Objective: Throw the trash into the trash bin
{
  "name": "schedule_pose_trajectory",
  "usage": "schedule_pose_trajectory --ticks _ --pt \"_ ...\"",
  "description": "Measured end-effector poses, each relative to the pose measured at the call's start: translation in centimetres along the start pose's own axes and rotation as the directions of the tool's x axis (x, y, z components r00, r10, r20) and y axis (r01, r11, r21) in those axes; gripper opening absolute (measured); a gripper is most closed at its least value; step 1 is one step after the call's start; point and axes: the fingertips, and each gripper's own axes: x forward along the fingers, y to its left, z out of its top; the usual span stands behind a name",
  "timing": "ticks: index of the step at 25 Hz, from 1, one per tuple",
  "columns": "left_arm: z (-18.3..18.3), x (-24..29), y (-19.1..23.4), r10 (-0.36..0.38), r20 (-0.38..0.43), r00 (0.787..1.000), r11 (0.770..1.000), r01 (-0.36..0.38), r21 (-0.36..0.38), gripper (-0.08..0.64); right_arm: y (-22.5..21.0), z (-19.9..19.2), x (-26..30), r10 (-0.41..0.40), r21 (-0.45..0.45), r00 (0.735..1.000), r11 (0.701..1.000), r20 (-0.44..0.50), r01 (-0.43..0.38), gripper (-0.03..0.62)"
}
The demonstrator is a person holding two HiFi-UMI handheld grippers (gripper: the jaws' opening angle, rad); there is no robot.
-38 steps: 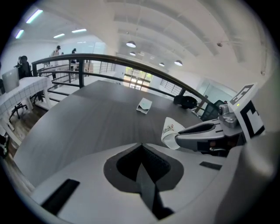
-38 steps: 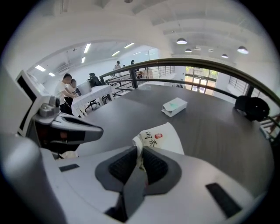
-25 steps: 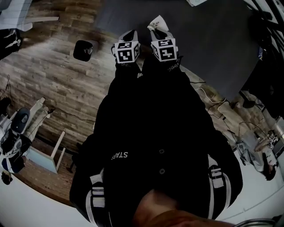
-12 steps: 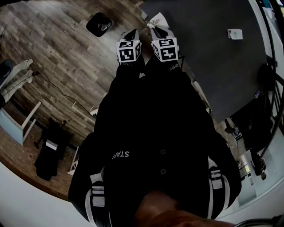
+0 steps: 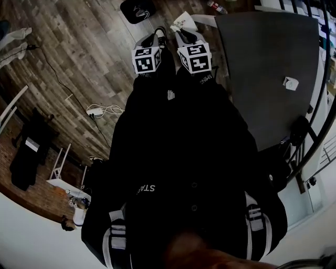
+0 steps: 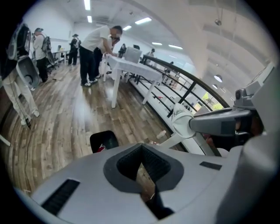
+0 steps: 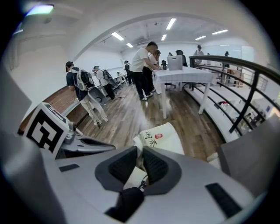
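A white paper packet [image 7: 160, 139] is clenched at its near end by the right tongs [image 7: 141, 158]; the left tongs [image 6: 141, 168] are pressed together on nothing. Released now, it would likely be dropped on the floor [image 5: 79, 63], the black bin [image 5: 137, 7] lying farther left. Its long axis is held along the jaws, free end pointing far.
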Motion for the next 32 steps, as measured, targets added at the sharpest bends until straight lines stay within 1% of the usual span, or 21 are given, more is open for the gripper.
schedule_pose_trajectory --ticks 4,8,12,15,22,28,32 --pt "-1.0 2.9 5.6 0.044 0.001 0.999 0.997 -0.044 -0.067 0.002 1.4 0.4 6.1 0.073 -0.042 0.997 0.996 -0.038 -0.075 0.057" --pt "-3.5 6.5 9.7 0.073 -0.015 0.997 0.989 -0.075 -0.132 0.002 1.8 -1.1 12.0 0.125 -0.082 0.987 0.988 -0.101 -0.133 0.057" --pt "-4.9 10.8 13.8 0.088 -0.022 0.996 0.985 -0.090 -0.149 0.002 1.4 -2.1 18.8 0.147 -0.100 0.980 0.982 -0.134 -0.160 0.057" --pt "-6.2 14.1 16.5 0.097 -0.027 0.995 0.980 -0.100 -0.173 0.002 1.0 -3.2 23.6 0.164 -0.078 0.975 0.981 -0.147 -0.177 0.057" --pt "-9.4 22.1 22.1 0.109 -0.058 0.992 0.966 -0.119 -0.228 0.002 0.1 -7.7 34.2 0.210 -0.078 0.950 0.969 -0.232 -0.233 0.058" --pt "-11.0 26.7 25.2 0.094 -0.084 0.992 0.966 -0.111 -0.233 0.002 -0.7 -10.2 40.3 0.225 -0.063 0.931 0.965 -0.287 -0.253 0.058" --pt "-11.5 28.7 27.4 0.088 -0.093 0.992 0.962 -0.109 -0.250 0.002 -0.6 -11.0 43.8 0.242 -0.063 0.915 0.959 -0.322 -0.276 0.058"
